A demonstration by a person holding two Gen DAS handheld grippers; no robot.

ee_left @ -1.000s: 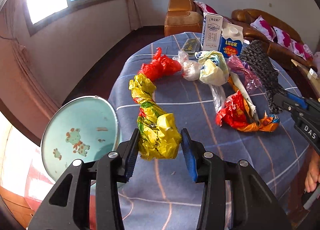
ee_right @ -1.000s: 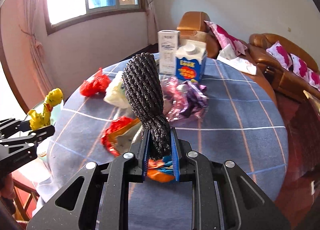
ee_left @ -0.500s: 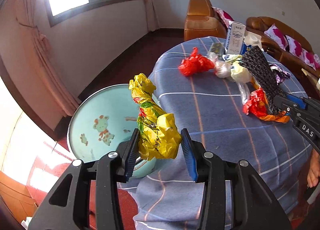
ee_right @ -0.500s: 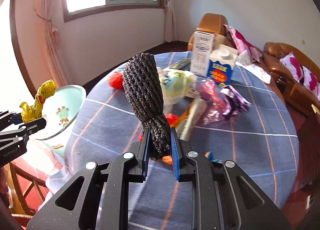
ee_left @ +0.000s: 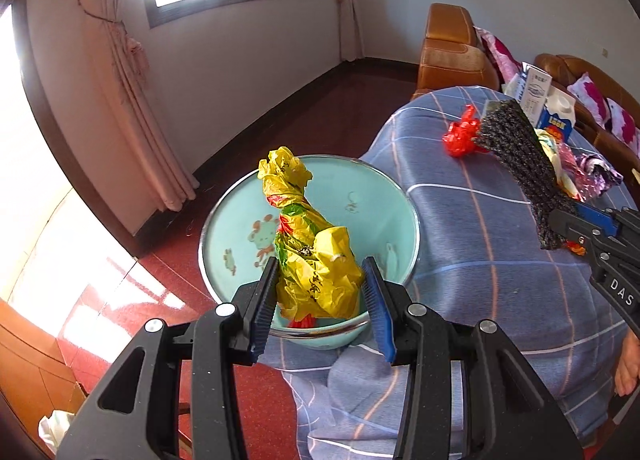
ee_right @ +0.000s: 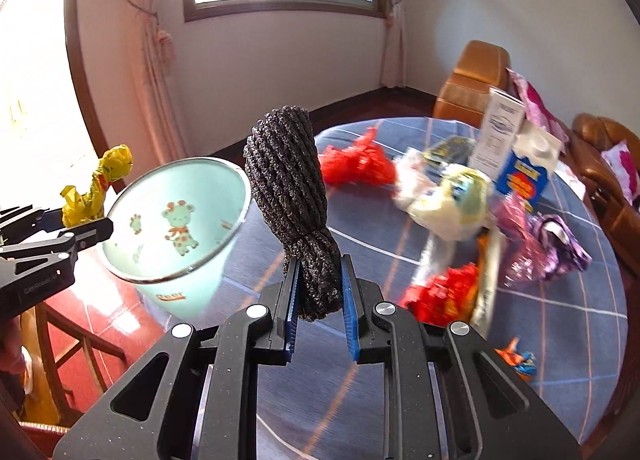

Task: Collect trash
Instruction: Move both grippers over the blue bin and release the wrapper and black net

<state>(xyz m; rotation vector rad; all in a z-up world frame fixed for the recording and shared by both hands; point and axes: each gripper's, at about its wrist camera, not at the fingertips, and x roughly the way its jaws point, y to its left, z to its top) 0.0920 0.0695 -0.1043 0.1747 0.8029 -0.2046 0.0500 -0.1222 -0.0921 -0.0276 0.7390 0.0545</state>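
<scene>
My left gripper [ee_left: 320, 296] is shut on a crumpled yellow plastic bag [ee_left: 312, 260] and holds it over the mouth of a light green bin [ee_left: 404, 211] with cartoon animals, beside the table. My right gripper [ee_right: 320, 300] is shut on a dark grey knitted bundle [ee_right: 292, 195] above the table's left side, right of the bin [ee_right: 176, 219]. The left gripper with the yellow bag [ee_right: 100, 183] shows at the left of the right wrist view. The right gripper with the bundle [ee_left: 520, 163] shows at the right of the left wrist view.
The round table [ee_right: 560, 300] has a blue checked cloth. On it lie a red bag [ee_right: 356, 163], a white-yellow bag [ee_right: 452, 199], red and orange wrappers [ee_right: 444, 296], purple foil [ee_right: 548, 244] and two cartons [ee_right: 520, 167]. Brown sofas [ee_right: 472, 79] stand behind. A wooden chair [ee_right: 52, 340] is below the bin.
Both grippers swung left, away from the table's middle. The yellow bag went from above the tablecloth to over the bin's mouth. The grey bundle moved toward the bin.
</scene>
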